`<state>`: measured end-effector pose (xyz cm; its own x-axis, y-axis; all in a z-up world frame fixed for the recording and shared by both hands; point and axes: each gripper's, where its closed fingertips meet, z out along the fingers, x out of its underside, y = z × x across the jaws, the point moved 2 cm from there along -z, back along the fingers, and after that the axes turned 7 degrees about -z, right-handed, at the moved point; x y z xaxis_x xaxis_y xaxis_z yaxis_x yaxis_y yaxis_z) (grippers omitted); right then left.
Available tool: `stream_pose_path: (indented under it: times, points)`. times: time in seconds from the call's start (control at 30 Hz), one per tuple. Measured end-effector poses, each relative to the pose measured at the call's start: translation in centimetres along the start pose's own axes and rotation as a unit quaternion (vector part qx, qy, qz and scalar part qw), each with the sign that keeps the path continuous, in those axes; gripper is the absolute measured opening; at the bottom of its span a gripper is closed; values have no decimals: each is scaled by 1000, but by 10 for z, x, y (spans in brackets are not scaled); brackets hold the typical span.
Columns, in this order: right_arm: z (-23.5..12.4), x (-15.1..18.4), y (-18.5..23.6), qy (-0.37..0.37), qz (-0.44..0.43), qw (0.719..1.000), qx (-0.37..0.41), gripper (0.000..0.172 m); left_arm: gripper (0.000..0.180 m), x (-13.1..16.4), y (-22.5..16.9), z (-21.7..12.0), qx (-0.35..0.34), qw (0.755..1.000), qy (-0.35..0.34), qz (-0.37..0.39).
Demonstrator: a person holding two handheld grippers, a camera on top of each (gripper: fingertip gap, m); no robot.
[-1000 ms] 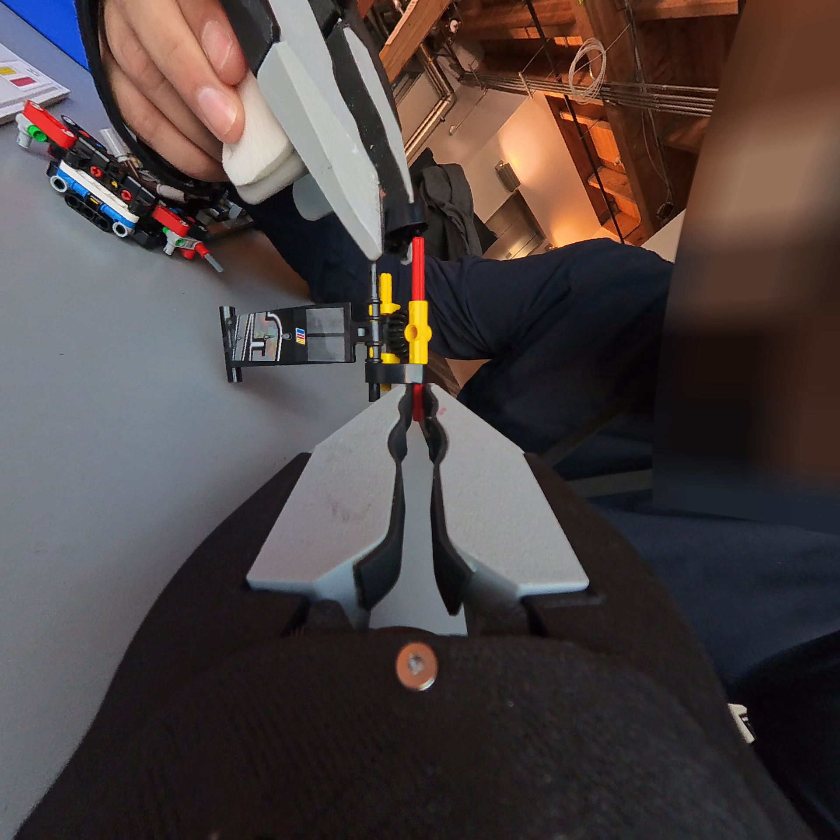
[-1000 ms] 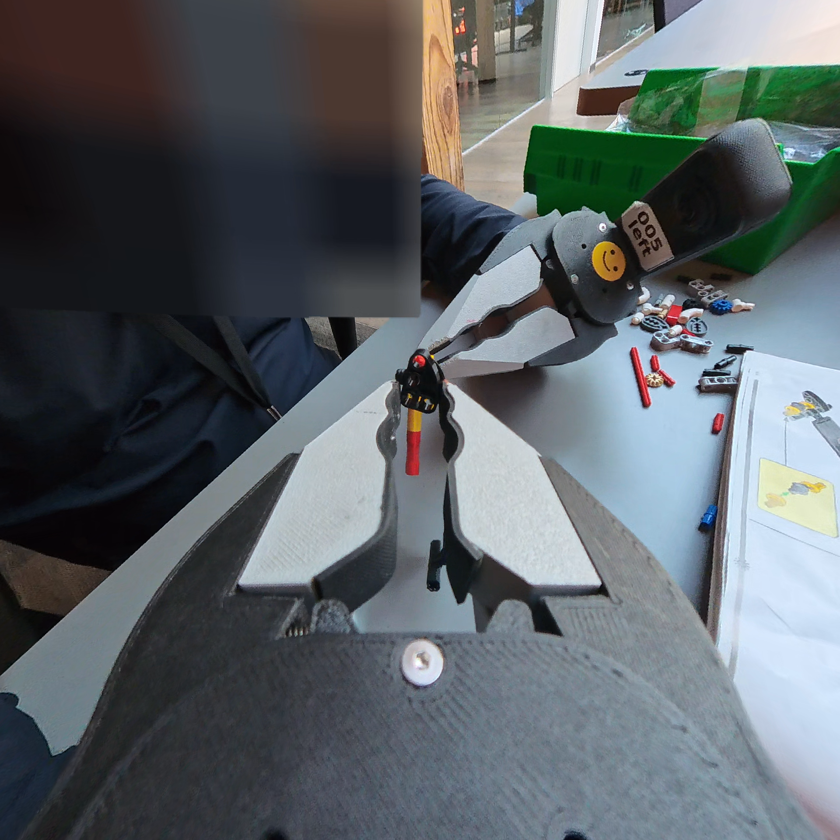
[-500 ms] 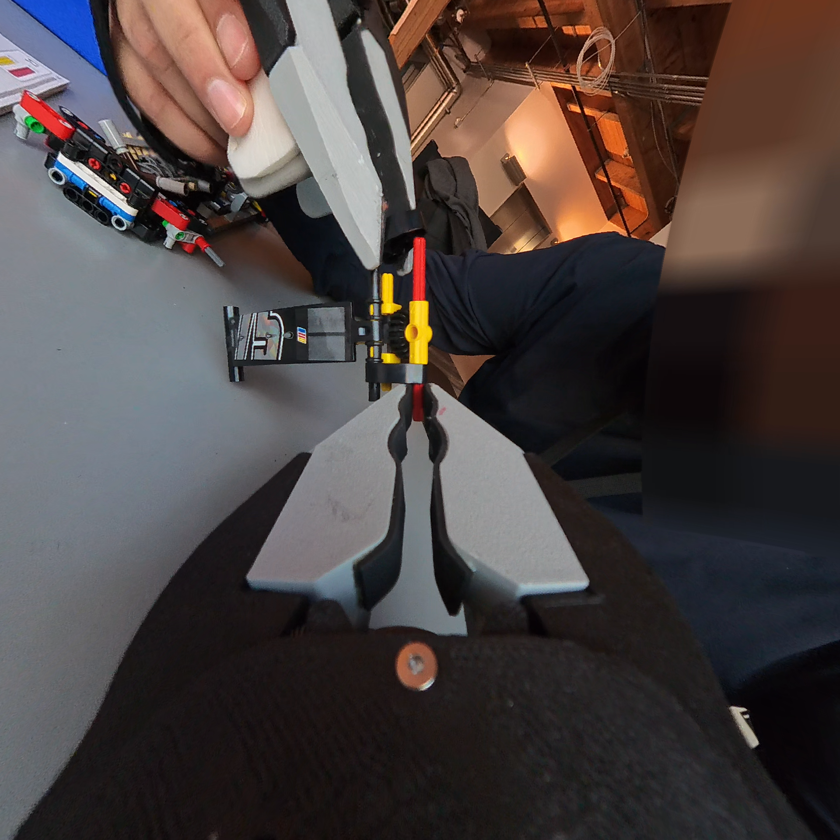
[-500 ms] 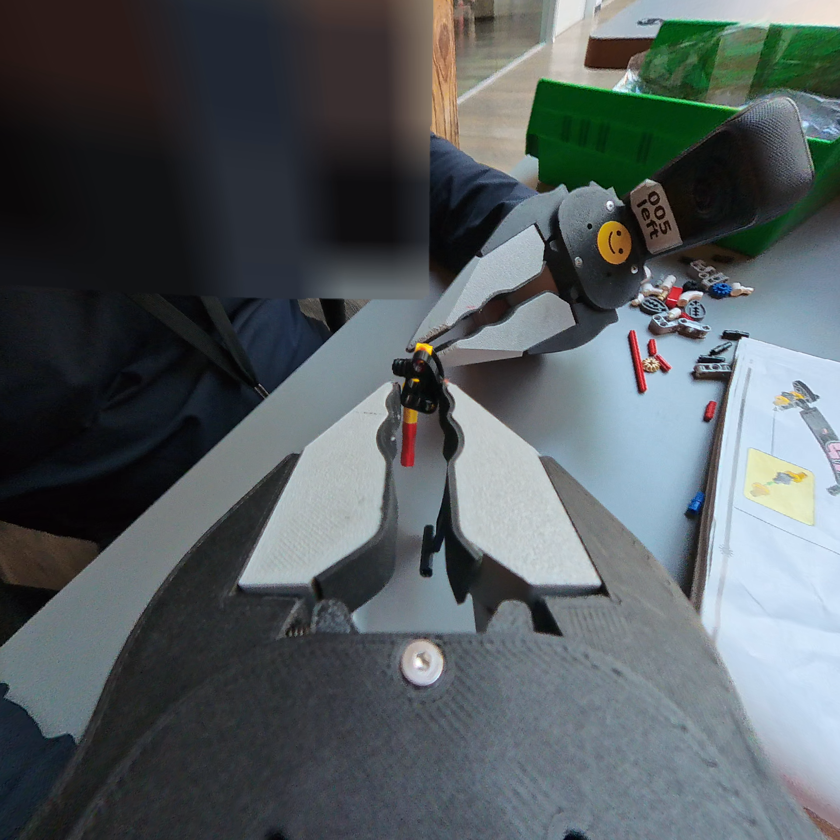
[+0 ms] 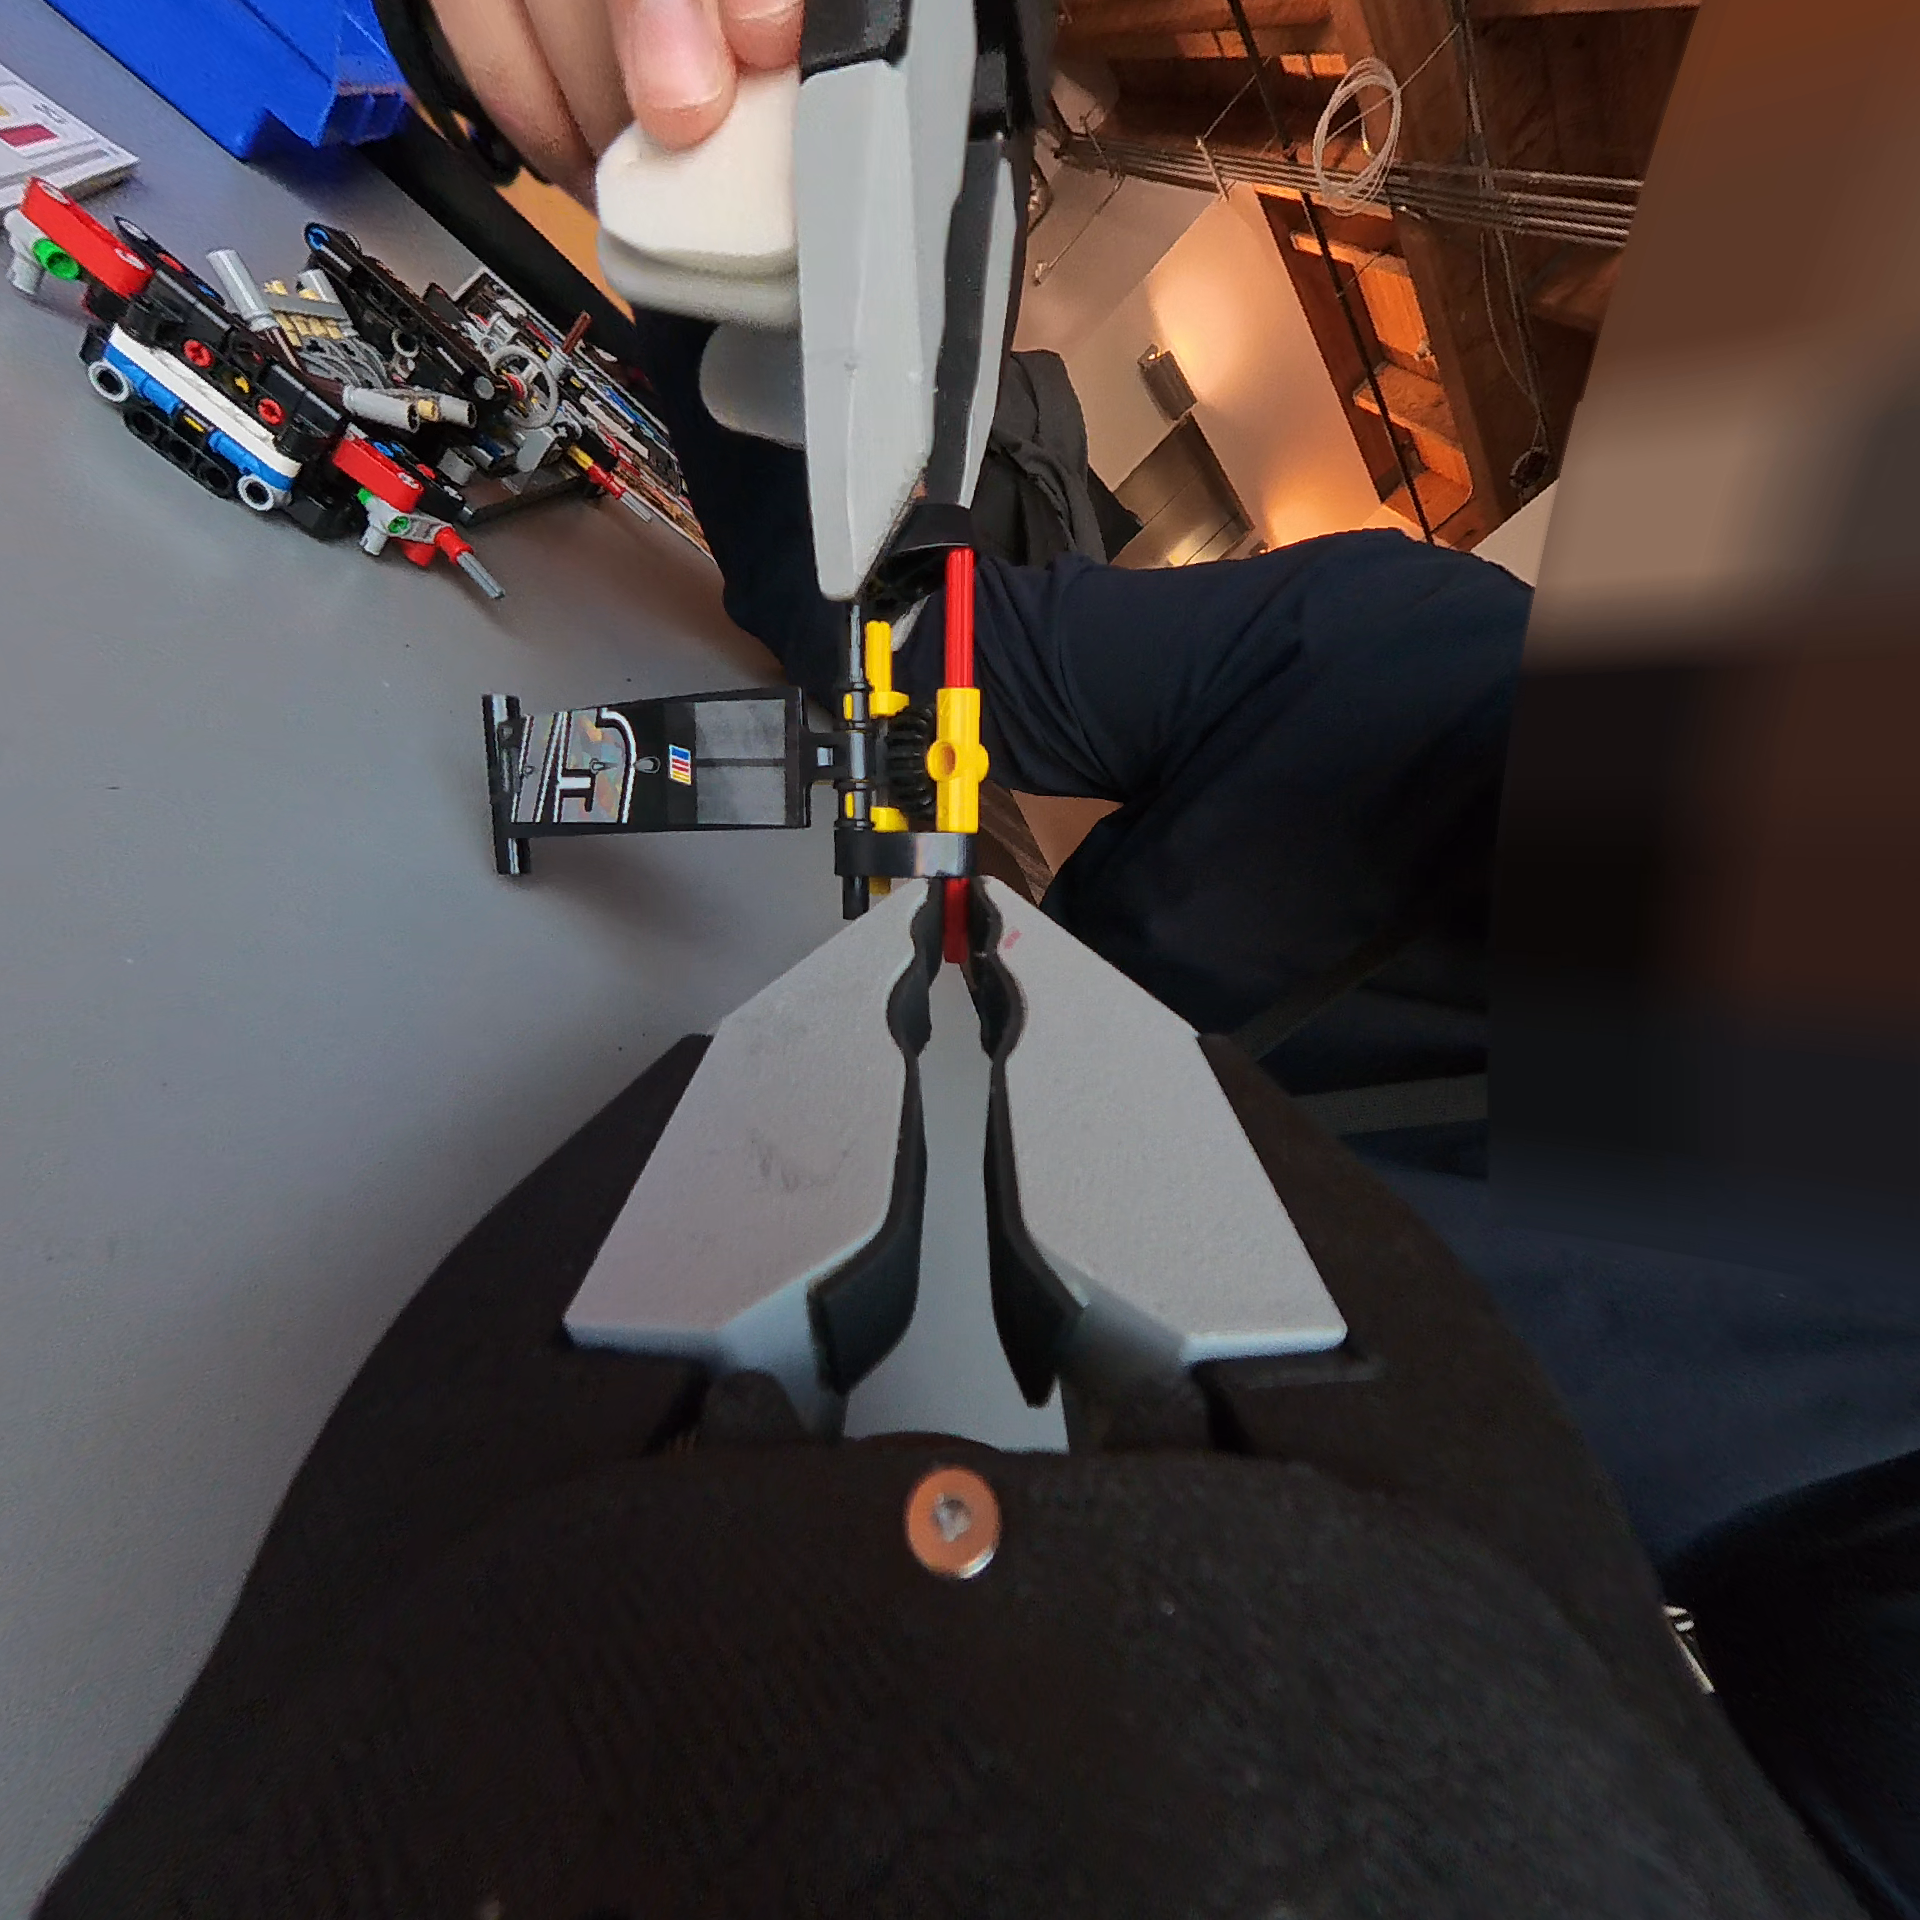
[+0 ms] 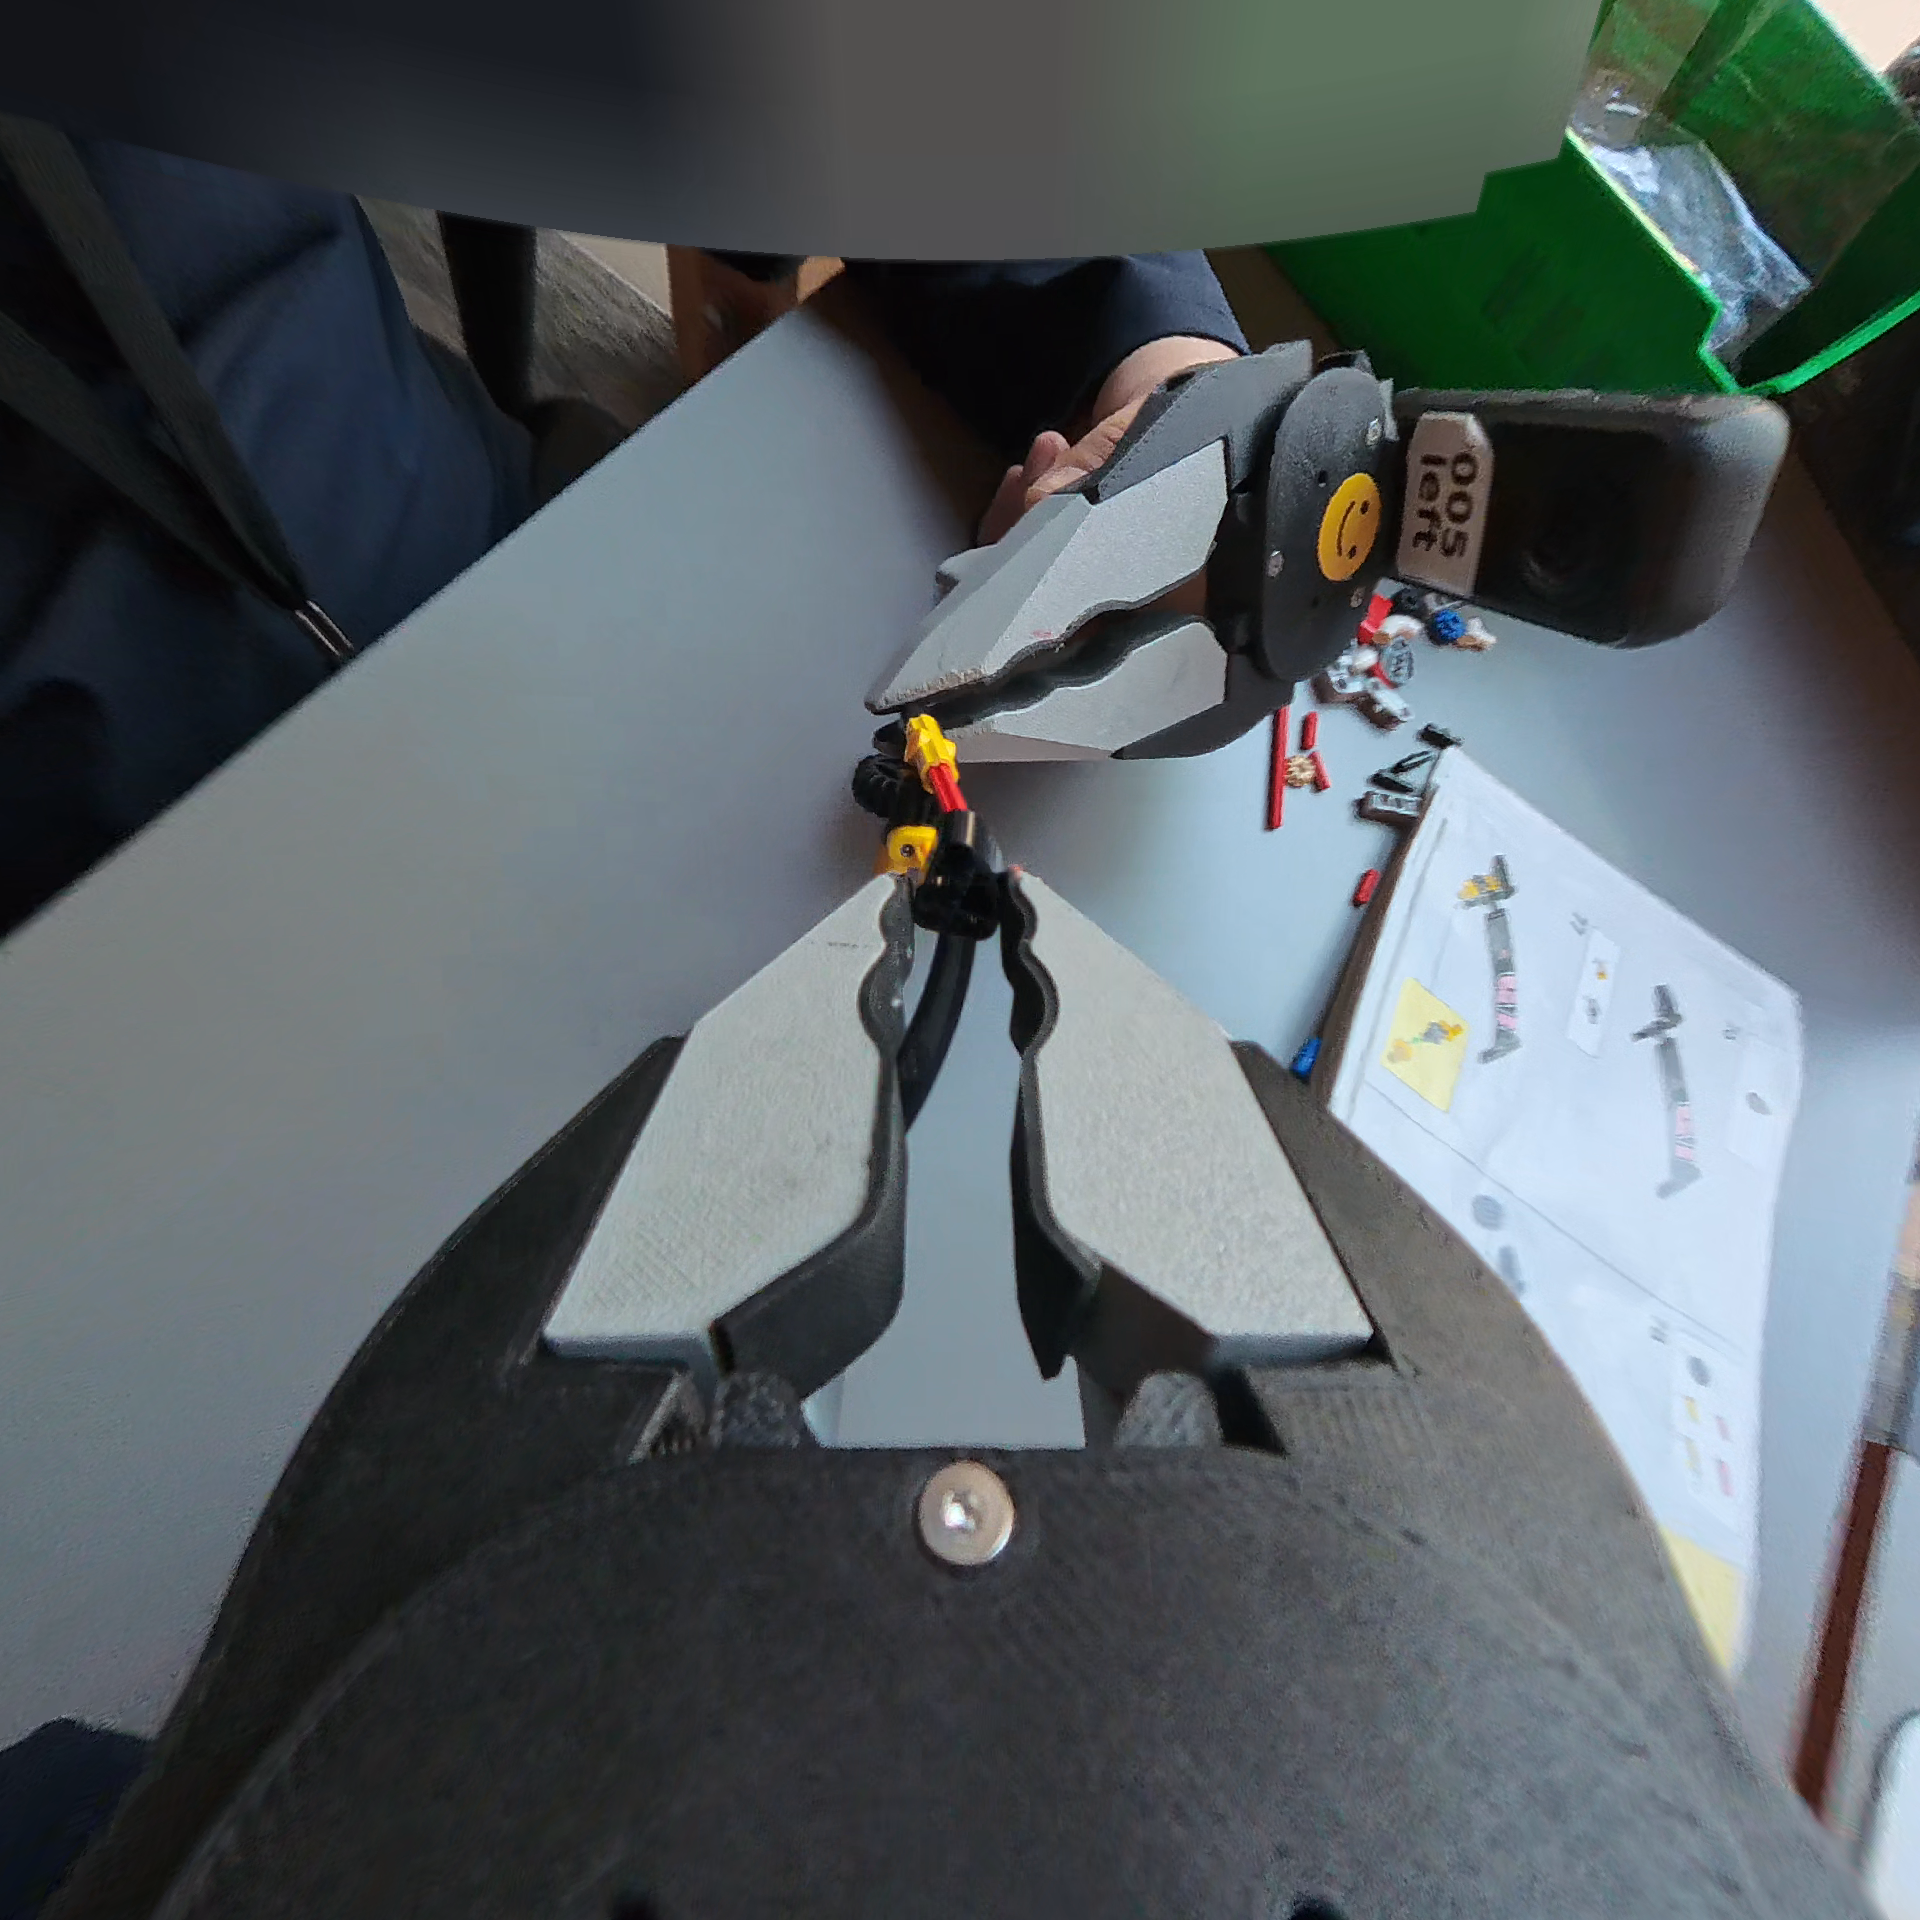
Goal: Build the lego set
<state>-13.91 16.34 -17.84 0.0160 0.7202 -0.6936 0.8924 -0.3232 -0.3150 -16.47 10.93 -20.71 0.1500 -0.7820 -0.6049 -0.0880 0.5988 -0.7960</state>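
My left gripper (image 5: 951, 914) is shut on the lower end of a red axle (image 5: 957, 634). The axle carries a small brick assembly: yellow connectors (image 5: 957, 764), a black gear (image 5: 909, 764) and a black stickered panel (image 5: 644, 774) that sticks out to the left above the grey table (image 5: 260, 935). My right gripper (image 6: 951, 888) is shut on a black piece (image 6: 951, 894) at the assembly's other end. In the left wrist view the right gripper (image 5: 883, 577) comes down from above. In the right wrist view the left gripper (image 6: 909, 717) pinches the red axle (image 6: 943, 788).
A half-built brick model (image 5: 260, 416) and a blue bin (image 5: 260, 73) lie at the far left. An instruction booklet (image 6: 1558, 1039), loose small parts (image 6: 1382, 665), red axles (image 6: 1276, 769) and a green bin (image 6: 1558, 281) lie to the right. A person in dark clothes sits at the table's edge. My right fingertips sit around 5 cm from my left ones. The half-built brick model (image 5: 260, 416) is about equally far from each gripper, around 20 cm.
The right gripper has swung and tilted, so its view now looks down on the table. In the left wrist view it stands steeper and closer. Both grippers have kept hold of the assembly.
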Motion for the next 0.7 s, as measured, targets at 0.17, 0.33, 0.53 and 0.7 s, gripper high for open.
stream_pose_path:
  times: [0.17, 0.33, 0.53, 0.7]
  points:
    - [3, 2, -1, 59, -110, 991, 53, 14, 1, 2, 4, 1, -21, 1000, 9, 6]
    - [5, 2, 3, 136, -192, 967, 93, 14, 1, 5, 6, 2, -42, 999, 21, 22]
    - [7, 2, 2, 242, -247, 929, 131, 14, 1, 5, 6, 1, -32, 999, 18, -2]
    - [8, 4, 5, 299, -273, 903, 142, 14, 1, 7, 7, 1, -32, 999, 22, -12]
